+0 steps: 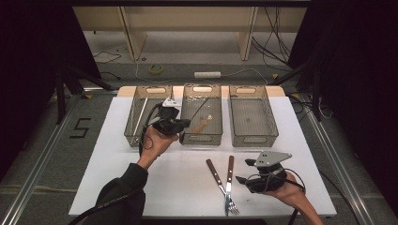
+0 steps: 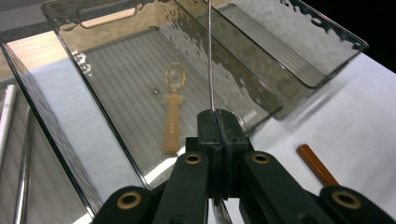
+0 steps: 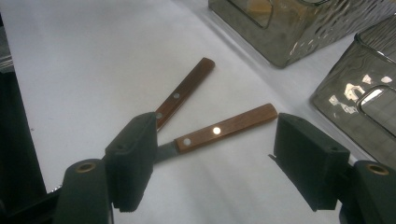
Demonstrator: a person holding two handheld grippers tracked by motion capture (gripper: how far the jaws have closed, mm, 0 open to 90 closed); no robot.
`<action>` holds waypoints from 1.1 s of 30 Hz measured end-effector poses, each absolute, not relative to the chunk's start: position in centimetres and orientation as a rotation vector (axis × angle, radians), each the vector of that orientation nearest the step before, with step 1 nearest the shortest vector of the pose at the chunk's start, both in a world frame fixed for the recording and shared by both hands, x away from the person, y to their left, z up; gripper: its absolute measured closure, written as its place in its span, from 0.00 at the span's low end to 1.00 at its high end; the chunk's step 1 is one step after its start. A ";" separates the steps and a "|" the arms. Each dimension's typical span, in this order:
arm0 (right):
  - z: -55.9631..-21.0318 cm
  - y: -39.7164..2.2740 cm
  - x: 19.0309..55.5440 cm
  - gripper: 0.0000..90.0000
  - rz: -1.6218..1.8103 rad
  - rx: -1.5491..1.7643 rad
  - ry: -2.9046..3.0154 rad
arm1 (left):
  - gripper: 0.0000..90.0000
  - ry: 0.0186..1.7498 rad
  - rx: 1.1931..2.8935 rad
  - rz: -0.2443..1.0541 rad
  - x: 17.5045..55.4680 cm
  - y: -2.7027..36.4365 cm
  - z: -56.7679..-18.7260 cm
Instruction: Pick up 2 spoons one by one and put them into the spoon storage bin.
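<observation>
Now sorting cutlery into bins, likely. Left tongs (image 2: 218,122) clamped on thin metal utensil (image 2: 210,56), blade-like, held over middle bin (image 2: 112,116); wooden spoon (image 2: 173,114) lies in bin below, ahead of tips. Right tongs (image 3: 215,161) apart, hovering near tabletop (image 3: 84,60), wood-handled fork (image 3: 224,128) between jaws, untouched. Next: pick correct bin, lower, release.

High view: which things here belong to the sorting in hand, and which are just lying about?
In the job:
left gripper, shut on a thin metal rod
middle bin
right gripper, open
fork
second wood-handled utensil

Lying about, on the floor:
tape roll
white power strip
cables
</observation>
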State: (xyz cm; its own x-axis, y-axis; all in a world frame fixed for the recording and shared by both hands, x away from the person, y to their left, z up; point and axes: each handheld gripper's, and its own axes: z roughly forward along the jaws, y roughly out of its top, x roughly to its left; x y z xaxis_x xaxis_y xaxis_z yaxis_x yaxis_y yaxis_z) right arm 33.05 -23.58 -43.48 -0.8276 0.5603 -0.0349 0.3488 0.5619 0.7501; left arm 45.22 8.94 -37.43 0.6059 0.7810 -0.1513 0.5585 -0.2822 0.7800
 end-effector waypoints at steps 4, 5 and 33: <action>-43.5 -23.6 33.0 0.35 1.128 0.751 2.528 | 0.99 1.069 1.964 0.348 46.4 9.0 -37.4; -43.5 -23.6 33.0 0.35 1.130 0.751 2.528 | 0.99 1.077 1.951 0.355 46.8 9.0 -37.4; -43.7 -23.5 33.0 0.35 1.130 0.741 2.539 | 0.99 1.189 1.918 0.419 51.5 7.6 -40.2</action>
